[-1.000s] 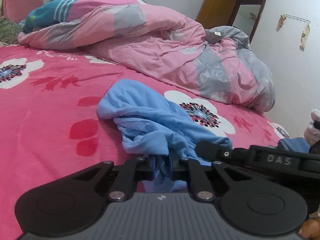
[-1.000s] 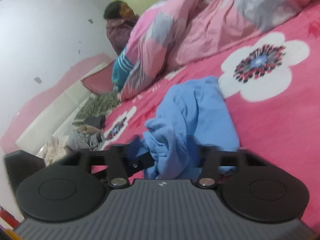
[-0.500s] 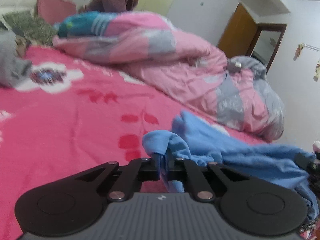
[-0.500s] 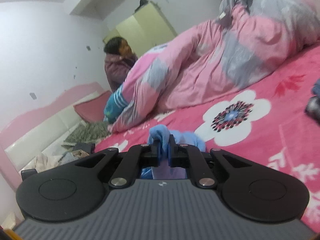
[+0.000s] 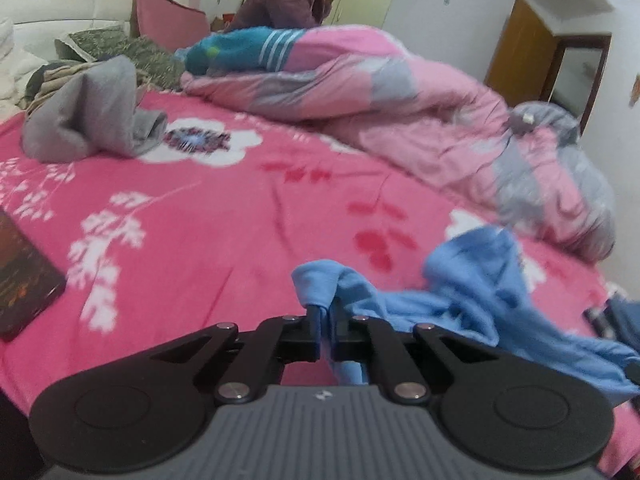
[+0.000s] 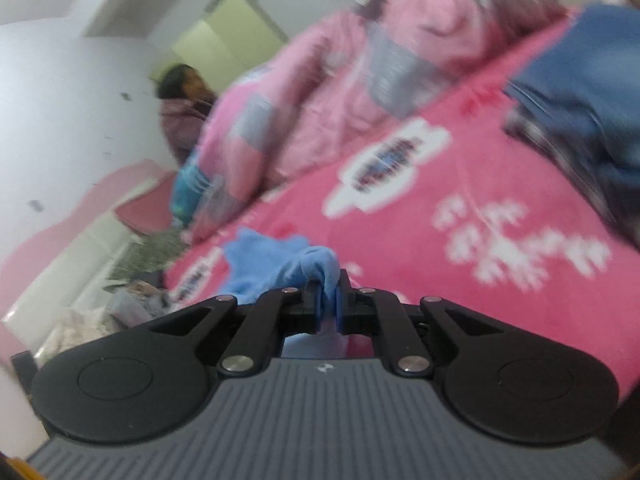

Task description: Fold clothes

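So my left hand-held gripper [image 5: 325,322] is clamped tight on a bunched edge of the light blue garment [image 5: 476,296], a little fold of it poking up right above the fingertips. My right hand-held gripper [image 6: 329,304] is pinched on another bunch of the same blue garment [image 6: 276,264], and the cloth trails off to the left from there. In the left wrist view the rest of it runs off to the right in a crumpled strip over the pink flowered bedspread [image 5: 192,216].

Other stuff on the bed: a big pink and grey quilt [image 5: 400,100] heaped along the far side, a grey garment [image 5: 92,116] in a lump at the far left, and a dark book-like thing [image 5: 24,272] at the left edge. A folded dark blue item [image 6: 580,92] sits off to the right in the right wrist view, pretty blurry. There's a person in a purple jacket [image 5: 288,0] behind the quilt, near the pale green wardrobe [image 6: 224,36].
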